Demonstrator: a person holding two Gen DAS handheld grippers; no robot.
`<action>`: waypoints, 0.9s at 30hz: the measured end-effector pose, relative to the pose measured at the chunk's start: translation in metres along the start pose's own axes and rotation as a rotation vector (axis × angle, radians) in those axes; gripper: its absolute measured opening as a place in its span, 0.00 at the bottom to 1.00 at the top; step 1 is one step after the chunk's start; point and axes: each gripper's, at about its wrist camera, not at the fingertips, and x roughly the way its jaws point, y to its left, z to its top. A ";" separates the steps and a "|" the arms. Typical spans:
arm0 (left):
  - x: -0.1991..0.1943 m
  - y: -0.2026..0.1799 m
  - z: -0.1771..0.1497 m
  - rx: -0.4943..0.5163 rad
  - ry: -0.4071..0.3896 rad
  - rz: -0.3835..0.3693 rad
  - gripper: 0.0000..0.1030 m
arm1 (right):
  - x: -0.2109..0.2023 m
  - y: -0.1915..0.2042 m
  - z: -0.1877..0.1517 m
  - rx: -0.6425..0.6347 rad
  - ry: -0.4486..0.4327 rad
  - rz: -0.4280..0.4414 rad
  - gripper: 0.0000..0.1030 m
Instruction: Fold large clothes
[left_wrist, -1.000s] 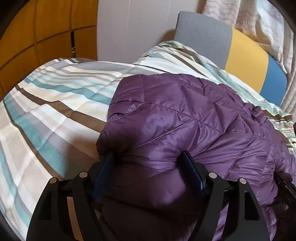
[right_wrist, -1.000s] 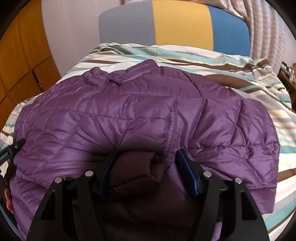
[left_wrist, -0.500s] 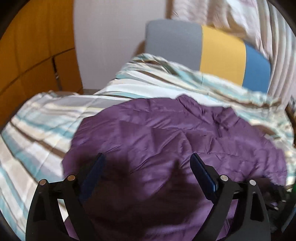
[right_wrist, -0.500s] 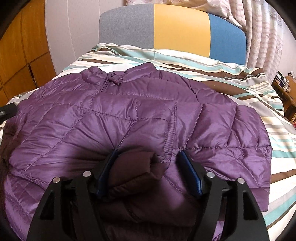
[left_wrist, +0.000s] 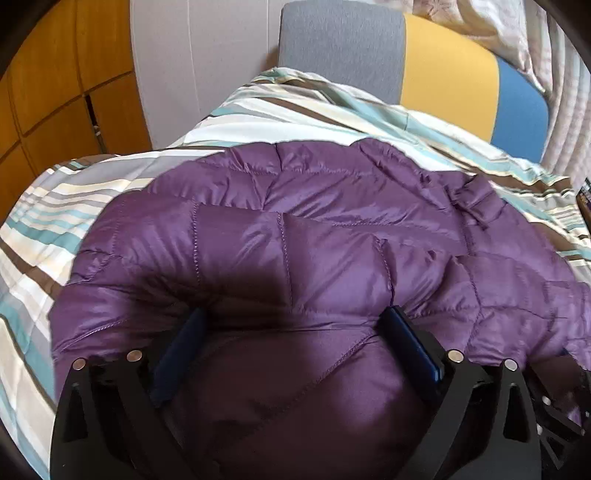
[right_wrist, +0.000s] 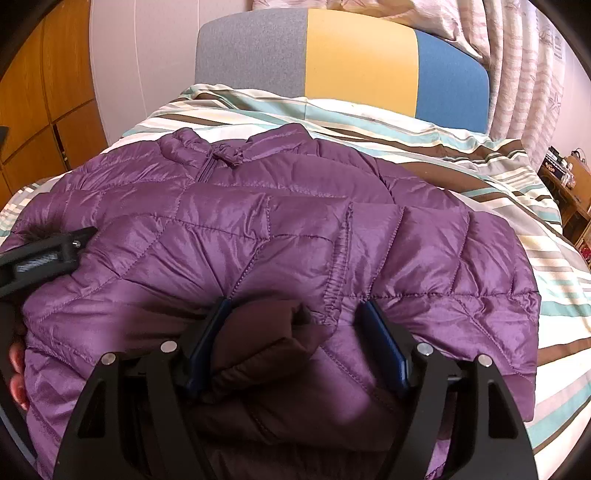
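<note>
A purple quilted puffer jacket (left_wrist: 314, 240) lies spread on the striped bed, collar toward the headboard; it also fills the right wrist view (right_wrist: 277, 229). My left gripper (left_wrist: 295, 321) has its jaws wide apart with a bulge of the jacket's left part between the blue pads. My right gripper (right_wrist: 293, 310) also stands wide, with a darker folded cuff of the jacket (right_wrist: 266, 332) bunched between its pads. The left gripper's black body (right_wrist: 44, 254) shows at the left edge of the right wrist view. Whether either pair of pads presses the fabric is unclear.
The striped duvet (right_wrist: 480, 177) covers the bed. A grey, yellow and blue headboard (right_wrist: 351, 59) stands at the far end. Orange wardrobe doors (left_wrist: 55, 92) are on the left, curtains (right_wrist: 524, 55) and a cluttered side table (right_wrist: 565, 173) on the right.
The left gripper swung right and lifted, then came down again onto the jacket nearer its left middle. The right gripper stayed on the cuff fold, backing off slightly.
</note>
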 end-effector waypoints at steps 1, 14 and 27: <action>-0.007 0.002 -0.002 0.015 0.000 -0.006 0.95 | 0.000 0.000 0.000 0.001 0.000 0.001 0.71; -0.010 0.102 -0.031 -0.149 0.038 0.081 0.97 | -0.001 0.001 0.000 -0.002 -0.005 -0.011 0.73; -0.037 0.100 -0.046 -0.156 0.013 0.091 0.97 | 0.000 0.001 0.001 0.006 -0.003 -0.023 0.78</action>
